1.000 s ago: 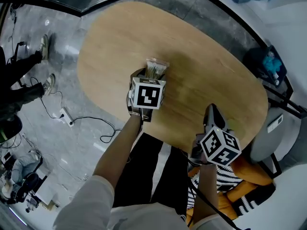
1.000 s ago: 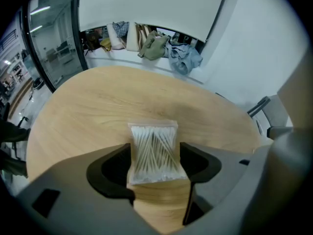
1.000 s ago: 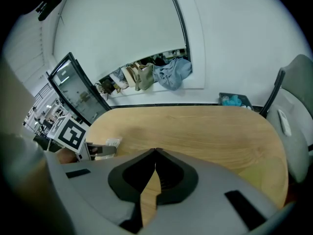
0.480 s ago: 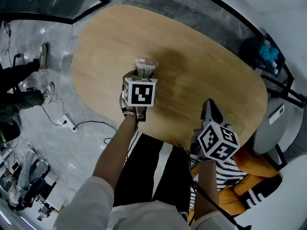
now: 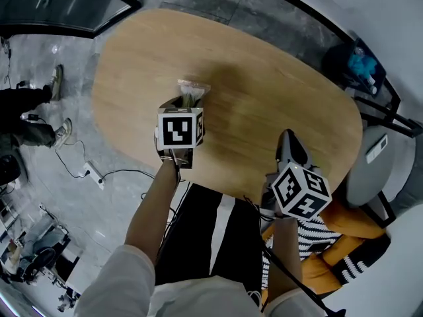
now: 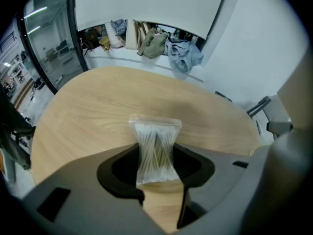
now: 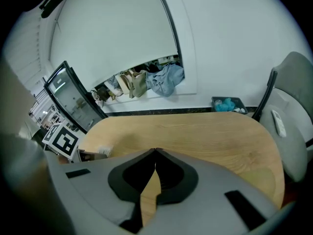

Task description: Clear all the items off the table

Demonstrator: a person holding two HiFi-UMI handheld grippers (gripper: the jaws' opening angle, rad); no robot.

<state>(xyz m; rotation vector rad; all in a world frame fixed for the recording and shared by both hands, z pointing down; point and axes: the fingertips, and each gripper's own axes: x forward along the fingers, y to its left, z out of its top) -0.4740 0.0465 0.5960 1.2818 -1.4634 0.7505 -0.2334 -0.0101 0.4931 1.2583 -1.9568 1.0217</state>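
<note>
A clear bag of cotton swabs (image 6: 155, 131) lies on the oval wooden table (image 6: 93, 106), near its front edge. My left gripper (image 6: 156, 166) reaches over it from the front. Its jaws are closing, and the bag stands between them, pinched narrow at its middle. In the head view the bag (image 5: 192, 88) pokes out beyond the left gripper (image 5: 188, 103), under its marker cube. My right gripper (image 5: 289, 142) rests at the table's near right edge. In the right gripper view the right gripper (image 7: 155, 153) has its tips together with nothing between them.
A grey chair (image 5: 378, 172) stands at the right, and a black bin with teal contents (image 5: 361, 66) sits beyond it. Cables and a power strip (image 5: 93, 168) lie on the floor at the left, by a person's legs (image 5: 26, 117). Clothes are piled (image 6: 161, 43) behind the table.
The head camera has shifted, so the table, the bag and the left gripper sit a little further left and higher. The left gripper stays over the bag. The right gripper has barely moved.
</note>
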